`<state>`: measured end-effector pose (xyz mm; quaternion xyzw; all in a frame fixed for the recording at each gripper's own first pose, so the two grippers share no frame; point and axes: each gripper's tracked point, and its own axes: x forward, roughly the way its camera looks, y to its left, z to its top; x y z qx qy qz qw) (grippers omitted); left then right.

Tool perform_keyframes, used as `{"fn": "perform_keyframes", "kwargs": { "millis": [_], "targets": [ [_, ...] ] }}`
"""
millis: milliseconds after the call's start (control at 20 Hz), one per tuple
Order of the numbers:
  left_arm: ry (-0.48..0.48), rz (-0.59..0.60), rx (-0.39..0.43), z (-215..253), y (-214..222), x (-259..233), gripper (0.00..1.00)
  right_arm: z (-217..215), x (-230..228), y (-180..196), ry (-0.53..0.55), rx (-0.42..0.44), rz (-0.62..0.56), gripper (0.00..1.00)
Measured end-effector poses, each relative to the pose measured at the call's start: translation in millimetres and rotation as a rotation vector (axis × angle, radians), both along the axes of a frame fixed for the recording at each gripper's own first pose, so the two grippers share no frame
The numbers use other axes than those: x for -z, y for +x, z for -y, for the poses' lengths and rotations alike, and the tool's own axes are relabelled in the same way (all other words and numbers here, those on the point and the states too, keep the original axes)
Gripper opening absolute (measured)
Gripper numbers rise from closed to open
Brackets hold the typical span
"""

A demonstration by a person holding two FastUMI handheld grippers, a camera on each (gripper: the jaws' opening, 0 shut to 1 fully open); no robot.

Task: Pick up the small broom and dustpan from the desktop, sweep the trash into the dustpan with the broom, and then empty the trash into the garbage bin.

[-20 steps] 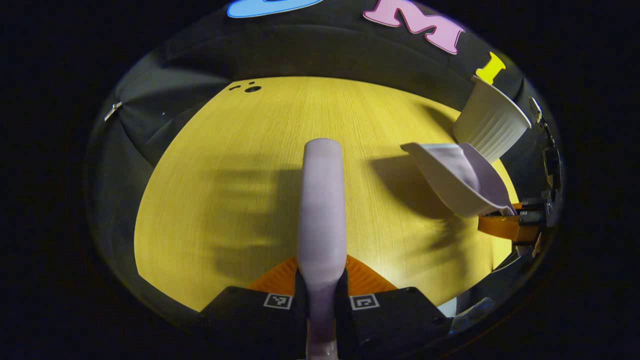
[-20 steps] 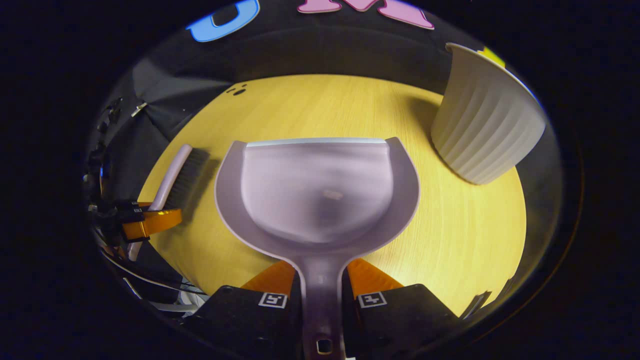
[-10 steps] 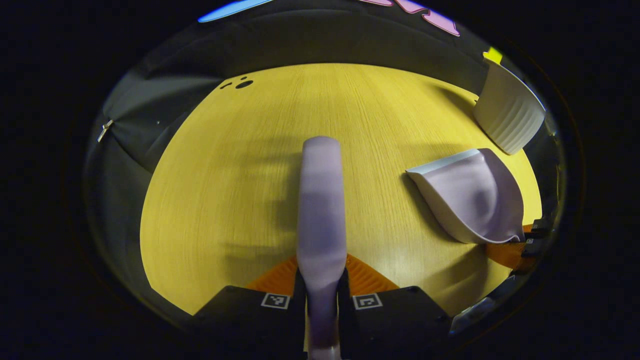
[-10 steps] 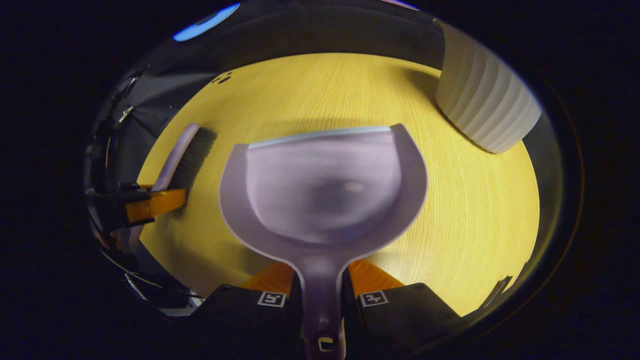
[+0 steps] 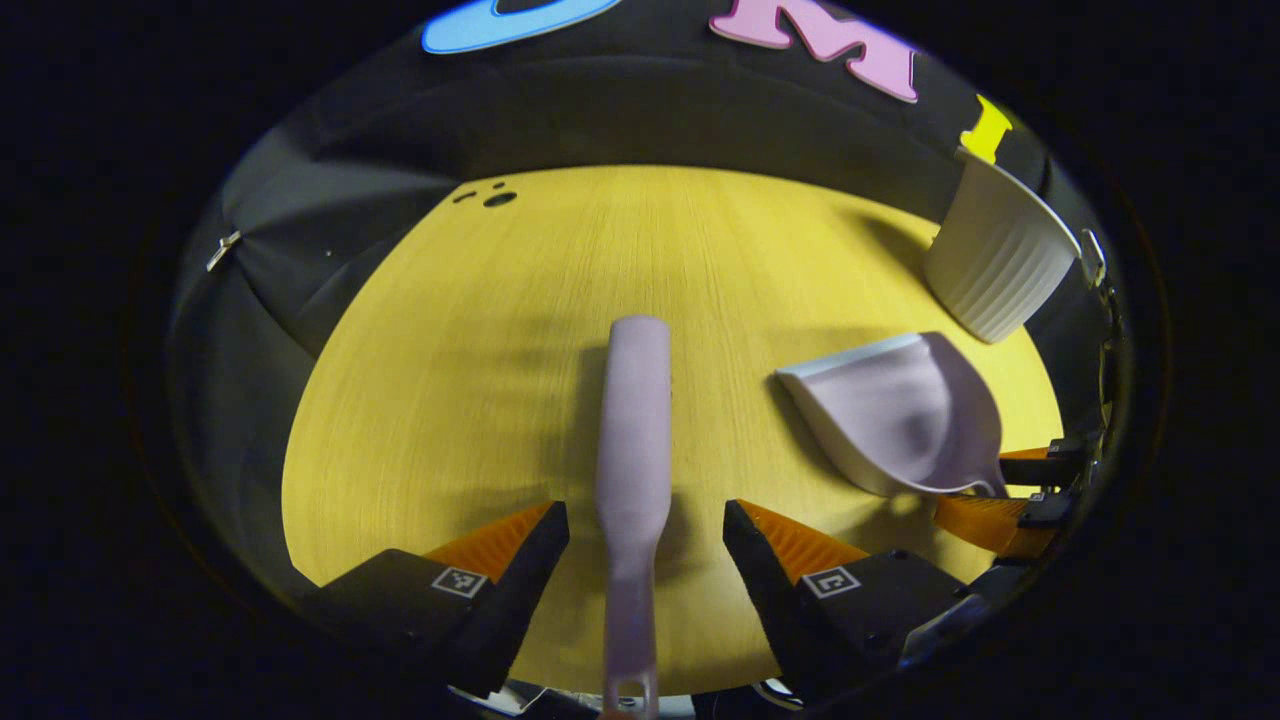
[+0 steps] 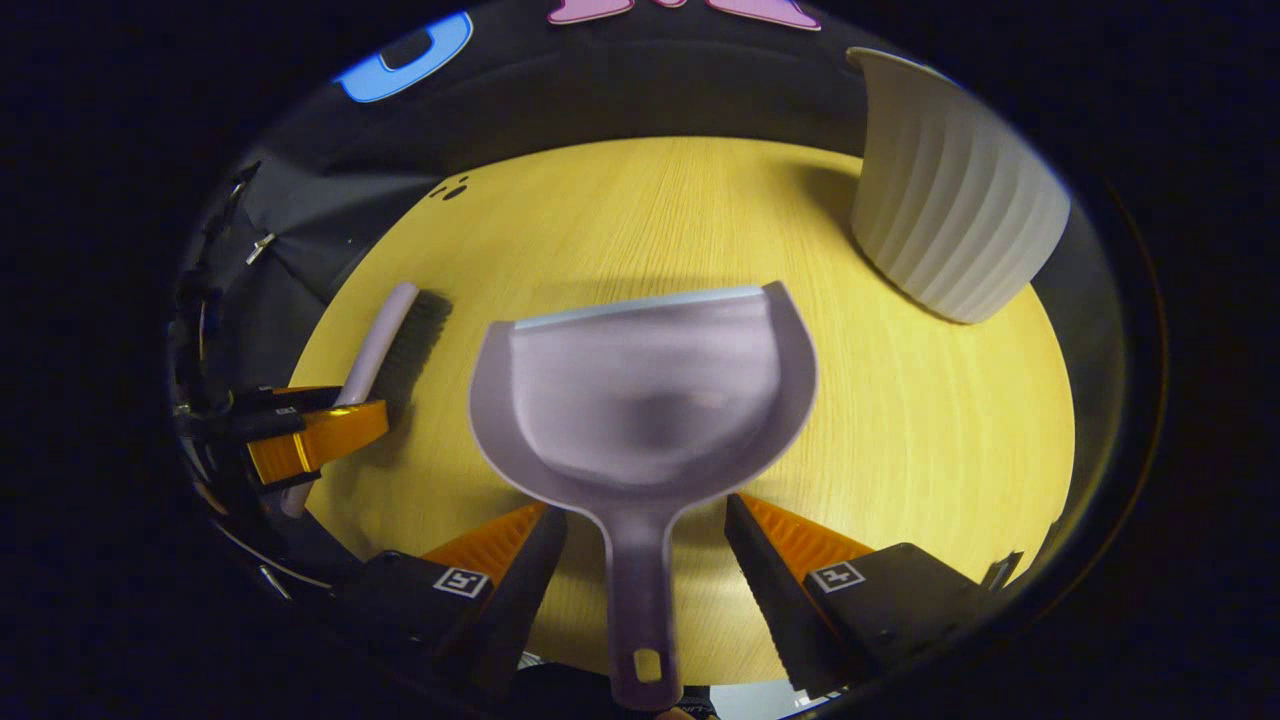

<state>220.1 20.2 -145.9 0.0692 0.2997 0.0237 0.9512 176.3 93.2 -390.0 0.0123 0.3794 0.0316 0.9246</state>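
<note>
On the yellow wooden bench (image 5: 480, 330), my spread jaws flank the pale lilac plastic broom (image 5: 632, 440) and matching dustpan (image 6: 640, 400); no trash visible, sweeping looks finished.

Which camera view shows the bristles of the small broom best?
The right gripper view: the broom lies side-on, with dark bristles visible beside its pale back. The left gripper view looks along the broom from above, showing its back and handle, no bristles.

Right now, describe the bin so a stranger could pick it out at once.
Start at the yellow wooden table and go to its far right corner by the black cloth wall. The bin stands there upright, beyond the dustpan. It is the one tall thing on the table: a pale, vertically ribbed tub flaring to a wide rim, while the dustpan and broom lie low.
</note>
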Motion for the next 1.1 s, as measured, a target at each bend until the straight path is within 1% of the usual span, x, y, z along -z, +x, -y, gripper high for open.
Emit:
{"fn": "perform_keyframes", "kwargs": {
  "millis": [100, 200, 300, 350, 400, 450, 550, 600, 700, 850, 1000, 1100],
  "targets": [
    [0.031, 0.121, 0.021, 1, -13, -33, 0.98, -1, -29, -7, -0.012, 0.007, 0.096, 0.99],
    [0.055, 0.262, 0.039, 8, -34, -69, 0.98, 0, -68, -15, -0.035, 0.005, 0.212, 0.99],
    [0.049, 0.404, 0.054, 18, -62, -108, 0.98, -4, -108, -26, -0.051, -0.005, 0.332, 0.99],
    [0.060, 0.466, 0.050, 19, -80, -125, 0.98, -7, -127, -33, -0.046, -0.010, 0.389, 0.99],
    [0.094, 0.525, 0.012, 15, -100, -143, 1.00, -13, -145, -42, -0.041, -0.022, 0.441, 1.00],
    [0.123, 0.577, -0.011, 15, -117, -158, 0.96, -16, -160, -50, -0.052, -0.038, 0.486, 0.99],
    [0.127, 0.659, 0.000, 29, -151, -182, 0.98, -24, -177, -68, -0.089, -0.069, 0.548, 0.99],
    [0.115, 0.690, 0.011, 37, -168, -190, 0.98, -31, -184, -71, -0.091, -0.083, 0.580, 0.99],
    [0.091, 0.737, 0.021, 46, -198, -197, 0.97, -44, -204, -94, -0.081, -0.105, 0.645, 1.00],
    [0.047, 0.754, 0.026, 55, -224, -191, 0.97, -49, -218, -122, -0.088, -0.124, 0.708, 0.99],
    [0.006, 0.745, 0.035, 61, -242, -171, 0.97, -43, -201, -144, -0.105, -0.097, 0.696, 0.98],
    [-0.012, 0.710, 0.040, 62, -246, -150, 0.97, -45, -186, -159, -0.108, -0.113, 0.658, 0.98]
  ]
}}
